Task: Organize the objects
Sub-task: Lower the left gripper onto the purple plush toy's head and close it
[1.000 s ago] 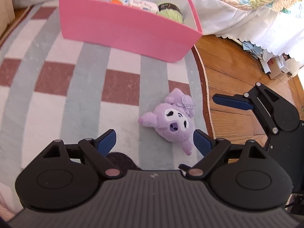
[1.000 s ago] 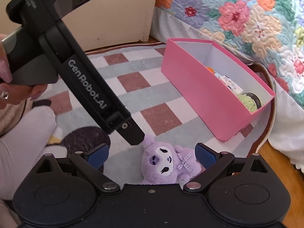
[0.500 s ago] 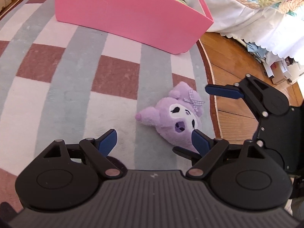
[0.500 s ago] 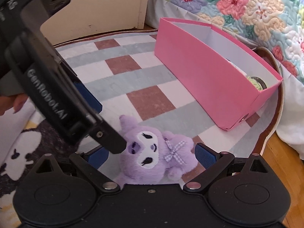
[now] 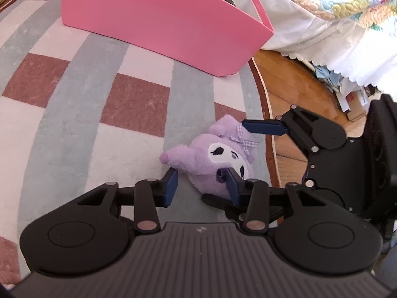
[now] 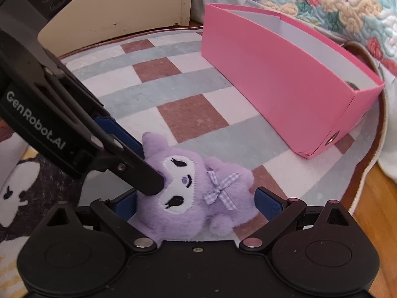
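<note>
Plush toy [image 5: 220, 156]: small purple stuffed animal with a white face patch and a gingham bow; lies on its side on the checked rug [image 5: 74, 114], near the rug's edge by the wooden floor [image 5: 292, 92].
Destination: pink box [image 5: 158, 24], open-topped, standing further along the rug and well apart from the toy; a little of its contents shows over the rim, too little to name.
Left tongs [image 5: 202, 182]: jaws have just been closing, with the toy's head end between them; in the right wrist view one finger presses into the face beside the eye patch, so they read as pinching the toy.
Right tongs [image 6: 196, 202]: jaws spread wide to either side of the toy's body, one pad at the head side, the other just past the bow; neither pad clearly presses in.
Step in hand: pickup of the toy, at the moment of grasp.
Judgement on progress: toy not yet off the rug; boxing still to come.
Next move calls for: a firm hold on soft, yielding fabric, then a lift clear of the rug and a carry over the box's near wall before release.
Risk: a shallow pinch on plush may slip.
</note>
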`<state>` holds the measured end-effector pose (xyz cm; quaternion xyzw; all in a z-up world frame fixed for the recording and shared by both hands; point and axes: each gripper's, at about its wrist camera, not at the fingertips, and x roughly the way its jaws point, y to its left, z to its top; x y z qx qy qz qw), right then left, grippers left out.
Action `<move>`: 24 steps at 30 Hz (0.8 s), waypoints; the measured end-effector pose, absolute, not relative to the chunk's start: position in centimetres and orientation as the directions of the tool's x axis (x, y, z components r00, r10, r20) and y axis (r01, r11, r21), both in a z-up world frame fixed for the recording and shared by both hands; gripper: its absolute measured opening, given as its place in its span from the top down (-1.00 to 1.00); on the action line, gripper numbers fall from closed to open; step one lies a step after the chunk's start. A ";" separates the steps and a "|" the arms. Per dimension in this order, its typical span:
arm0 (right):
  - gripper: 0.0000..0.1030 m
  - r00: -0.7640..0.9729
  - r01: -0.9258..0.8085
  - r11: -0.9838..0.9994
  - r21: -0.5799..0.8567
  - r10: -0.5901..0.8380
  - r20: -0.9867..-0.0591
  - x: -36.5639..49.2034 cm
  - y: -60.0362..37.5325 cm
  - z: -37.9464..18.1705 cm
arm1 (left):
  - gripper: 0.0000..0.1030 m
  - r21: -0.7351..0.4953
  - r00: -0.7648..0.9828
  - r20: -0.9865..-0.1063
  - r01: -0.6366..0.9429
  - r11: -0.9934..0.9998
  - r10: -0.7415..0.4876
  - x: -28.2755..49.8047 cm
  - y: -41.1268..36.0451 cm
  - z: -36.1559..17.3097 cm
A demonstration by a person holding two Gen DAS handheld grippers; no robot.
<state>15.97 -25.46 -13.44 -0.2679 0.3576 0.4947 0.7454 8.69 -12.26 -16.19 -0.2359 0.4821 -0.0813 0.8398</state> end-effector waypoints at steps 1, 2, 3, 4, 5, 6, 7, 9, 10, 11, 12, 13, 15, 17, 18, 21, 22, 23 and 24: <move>-0.94 0.245 -0.928 0.371 -0.031 0.548 -0.799 16.2 -25.5 -13.6 | 0.23 -0.476 0.526 -0.769 -0.093 0.874 -0.363 8.7 -12.2 -16.2; -0.95 0.238 -0.927 0.375 -0.019 0.548 -0.802 16.3 -25.5 -13.7 | 0.24 -0.476 0.531 -0.767 -0.095 0.874 -0.360 8.8 -12.2 -16.2; -0.95 0.232 -0.926 0.378 -0.011 0.545 -0.805 16.4 -25.5 -13.9 | 0.26 -0.477 0.534 -0.765 -0.096 0.874 -0.359 8.8 -12.1 -16.2; -0.95 0.230 -0.925 0.381 -0.008 0.542 -0.808 16.5 -25.4 -14.1 | 0.26 -0.480 0.535 -0.764 -0.098 0.872 -0.361 8.8 -12.1 -16.2; -0.95 0.230 -0.924 0.383 -0.008 0.539 -0.811 16.4 -25.4 -14.2 | 0.26 -0.483 0.535 -0.763 -0.100 0.870 -0.362 8.9 -12.0 -16.3; -0.95 0.231 -0.922 0.387 -0.006 0.538 -0.811 16.4 -25.5 -14.3 | 0.27 -0.486 0.535 -0.762 -0.102 0.868 -0.364 8.9 -11.9 -16.3; -0.95 0.232 -0.919 0.395 0.000 0.539 -0.810 16.4 -25.5 -14.3 | 0.27 -0.488 0.536 -0.761 -0.103 0.867 -0.365 8.9 -11.9 -16.4; -0.95 0.232 -0.911 0.413 0.014 0.539 -0.809 16.5 -25.7 -14.4 | 0.27 -0.490 0.537 -0.760 -0.104 0.865 -0.366 8.9 -11.8 -16.4; -0.95 0.233 -0.905 0.424 0.023 0.541 -0.808 16.5 -25.8 -14.4 | 0.27 -0.491 0.538 -0.759 -0.105 0.865 -0.366 8.9 -11.8 -16.4; -0.95 0.234 -0.900 0.435 0.032 0.542 -0.807 16.6 -25.9 -14.4 | 0.28 -0.492 0.540 -0.758 -0.106 0.864 -0.366 8.9 -11.8 -16.4; -0.95 0.234 -0.893 0.447 0.042 0.543 -0.806 16.6 -26.0 -14.4 | 0.28 -0.491 0.542 -0.757 -0.106 0.864 -0.364 8.9 -11.7 -16.3; -0.95 0.235 -0.885 0.463 0.057 0.548 -0.803 16.6 -26.2 -14.3 | 0.28 -0.489 0.544 -0.758 -0.108 0.866 -0.360 8.9 -11.6 -16.3; -0.95 0.232 -0.869 0.488 0.087 0.557 -0.798 16.6 -26.5 -14.2 | 0.29 -0.489 0.552 -0.754 -0.108 0.866 -0.356 8.9 -11.4 -16.3; -0.96 0.222 -0.850 0.511 0.127 0.566 -0.794 16.7 -26.7 -14.0 | 0.29 -0.489 0.556 -0.752 -0.112 0.865 -0.354 9.0 -11.1 -16.2; -0.97 0.214 -0.840 0.521 0.151 0.574 -0.791 16.7 -26.8 -13.9 | 0.29 -0.492 0.558 -0.750 -0.114 0.863 -0.354 9.1 -11.0 -16.1; -0.97 0.177 -0.807 0.545 0.229 0.593 -0.786 16.6 -27.1 -13.8 | 0.29 -0.500 0.566 -0.743 -0.115 0.859 -0.357 9.2 -10.6 -15.9; -0.97 0.161 -0.791 0.552 0.264 0.604 -0.780 16.5 -27.2 -13.7 | 0.29 -0.497 0.568 -0.743 -0.115 0.860 -0.354 9.2 -10.5 -15.8; -0.97 0.146 -0.779 0.556 0.291 0.613 -0.777 16.3 -27.3 -13.7 | 0.29 -0.496 0.570 -0.742 -0.114 0.861 -0.352 9.3 -10.4 -15.8; -0.97 0.134 -0.768 0.558 0.315 0.621 -0.772 16.1 -27.3 -13.6 | 0.29 -0.497 0.572 -0.740 -0.113 0.860 -0.352 9.3 -10.3 -15.7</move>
